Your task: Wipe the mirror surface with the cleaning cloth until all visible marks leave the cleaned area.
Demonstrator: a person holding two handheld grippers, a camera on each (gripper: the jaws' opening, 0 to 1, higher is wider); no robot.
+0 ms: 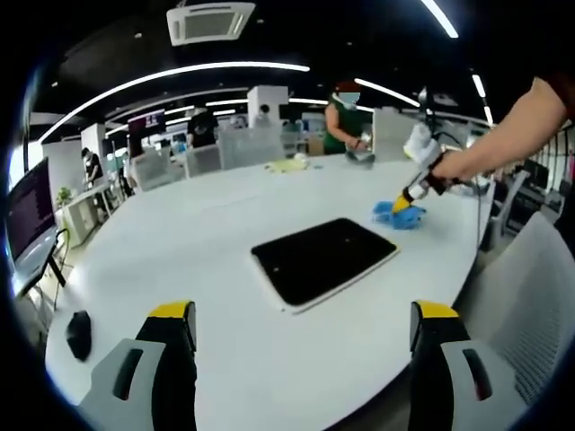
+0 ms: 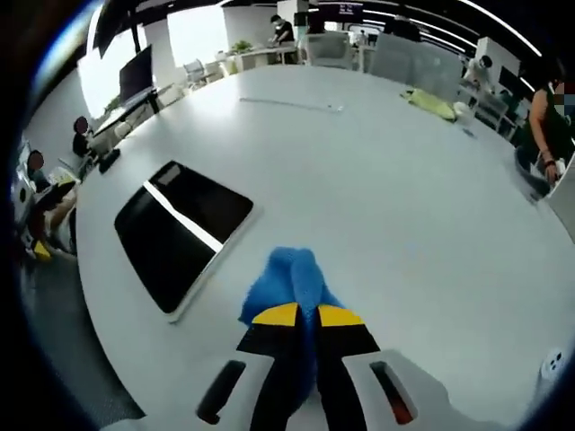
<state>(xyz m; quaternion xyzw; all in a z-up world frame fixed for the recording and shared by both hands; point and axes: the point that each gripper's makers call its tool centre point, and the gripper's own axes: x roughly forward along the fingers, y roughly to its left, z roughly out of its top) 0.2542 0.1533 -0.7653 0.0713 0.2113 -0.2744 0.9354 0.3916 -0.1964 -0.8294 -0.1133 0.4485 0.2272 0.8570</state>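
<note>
A dark rectangular mirror (image 1: 323, 259) with a white frame lies flat on the white table (image 1: 216, 224); it reflects a ceiling light strip in the right gripper view (image 2: 180, 229). The blue cleaning cloth (image 2: 289, 278) is pinched between the yellow-tipped jaws of my right gripper (image 2: 299, 316), resting on the table beside the mirror. From the left gripper view, that right gripper (image 1: 406, 203) holds the cloth (image 1: 400, 215) beyond the mirror's far right corner, with a person's arm behind it. My left gripper (image 1: 304, 323) hovers open over the table's near edge, nothing between its jaws.
A black mouse (image 1: 79, 334) lies at the table's left edge. A yellow cloth (image 1: 287, 165) sits far across the table. Office chairs (image 1: 202, 158), desks, monitors and people ring the table. A grey chair (image 1: 530, 296) stands on the right.
</note>
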